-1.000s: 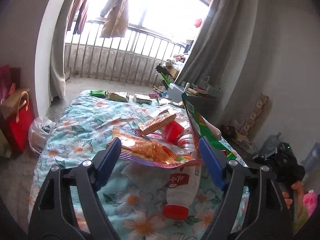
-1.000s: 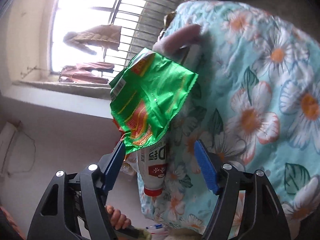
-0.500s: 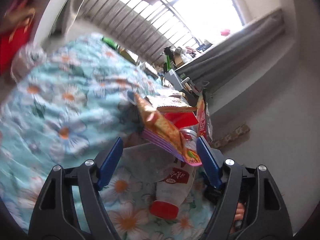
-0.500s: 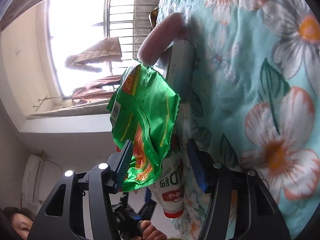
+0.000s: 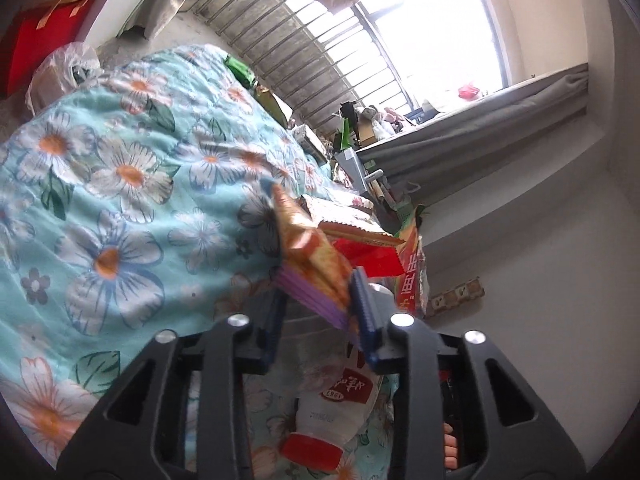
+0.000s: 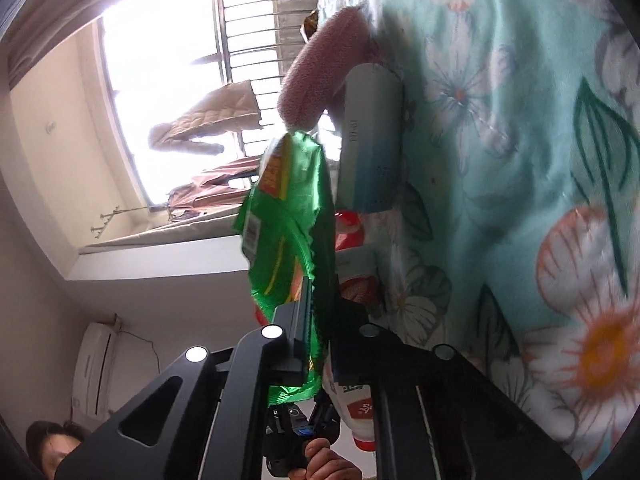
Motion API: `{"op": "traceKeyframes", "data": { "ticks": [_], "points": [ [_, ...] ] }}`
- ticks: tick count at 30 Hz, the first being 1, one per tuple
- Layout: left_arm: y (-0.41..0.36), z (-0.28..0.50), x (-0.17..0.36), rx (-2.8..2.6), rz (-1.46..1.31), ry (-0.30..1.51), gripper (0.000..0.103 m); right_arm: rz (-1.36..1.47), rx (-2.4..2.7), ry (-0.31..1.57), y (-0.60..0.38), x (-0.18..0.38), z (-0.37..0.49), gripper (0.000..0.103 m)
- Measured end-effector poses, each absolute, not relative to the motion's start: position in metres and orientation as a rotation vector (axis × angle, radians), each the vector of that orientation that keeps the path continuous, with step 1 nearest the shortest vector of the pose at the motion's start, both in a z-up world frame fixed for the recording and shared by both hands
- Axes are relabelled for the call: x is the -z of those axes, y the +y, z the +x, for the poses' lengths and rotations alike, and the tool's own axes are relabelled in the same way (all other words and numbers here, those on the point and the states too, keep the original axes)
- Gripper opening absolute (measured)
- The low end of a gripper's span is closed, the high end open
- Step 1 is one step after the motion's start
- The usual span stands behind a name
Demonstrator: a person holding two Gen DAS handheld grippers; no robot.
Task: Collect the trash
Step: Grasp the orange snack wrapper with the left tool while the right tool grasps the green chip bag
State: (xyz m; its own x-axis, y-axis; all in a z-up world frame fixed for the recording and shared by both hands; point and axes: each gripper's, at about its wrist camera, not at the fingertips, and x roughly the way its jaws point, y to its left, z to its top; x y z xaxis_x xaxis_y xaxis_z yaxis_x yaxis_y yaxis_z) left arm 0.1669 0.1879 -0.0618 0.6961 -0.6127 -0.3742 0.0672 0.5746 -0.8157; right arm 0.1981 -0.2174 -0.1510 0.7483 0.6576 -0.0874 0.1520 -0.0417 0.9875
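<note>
Since a second ago both grippers have been dropping toward the bed (image 5: pixel 120 168) and rolling, and their fingers have been narrowing from wide open. The left gripper (image 5: pixel 320 304) is closing its fingers on the orange snack bag (image 5: pixel 316 264), which is sitting between them at 12 o'clock from the camera. The right gripper (image 6: pixel 320 316) is closing its fingers on the green snack bag (image 6: pixel 292 232), nearly shut, with the foil pinched between them.

Only the left view is showing the orange bag, a red wrapper (image 5: pixel 368 256) at 1 o'clock behind it, and two more wrappers far off at the bed's 12 o'clock edge. Only the right view is showing a pink roll (image 6: pixel 320 76) and a pale tube (image 6: pixel 372 140) lying on the quilt at 12 o'clock. Both views are catching one white bottle (image 5: pixel 332 408) with a red cap, lying under the fingers at 6 o'clock. Two bags are being gripped, one per gripper.
</note>
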Motion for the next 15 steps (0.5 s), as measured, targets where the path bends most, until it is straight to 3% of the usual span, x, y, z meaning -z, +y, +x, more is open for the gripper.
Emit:
{"op": "traceKeyframes", "data": {
  "ticks": [3, 6, 15],
  "points": [
    [0.186, 0.162, 0.049, 0.439, -0.832, 0.670, 0.009, 1.580, -0.471, 0.649, -0.221, 0.147, 0.190, 0.006],
    [0.183, 0.153, 0.034, 0.451, -0.781, 0.637, 0.004, 1.579, -0.476, 0.621, -0.227, 0.143, 0.180, 0.005],
    [0.166, 0.113, -0.032, 0.457, -0.522, 0.453, 0.002, 1.559, -0.504, 0.541, -0.239, 0.121, 0.159, 0.005]
  ]
}}
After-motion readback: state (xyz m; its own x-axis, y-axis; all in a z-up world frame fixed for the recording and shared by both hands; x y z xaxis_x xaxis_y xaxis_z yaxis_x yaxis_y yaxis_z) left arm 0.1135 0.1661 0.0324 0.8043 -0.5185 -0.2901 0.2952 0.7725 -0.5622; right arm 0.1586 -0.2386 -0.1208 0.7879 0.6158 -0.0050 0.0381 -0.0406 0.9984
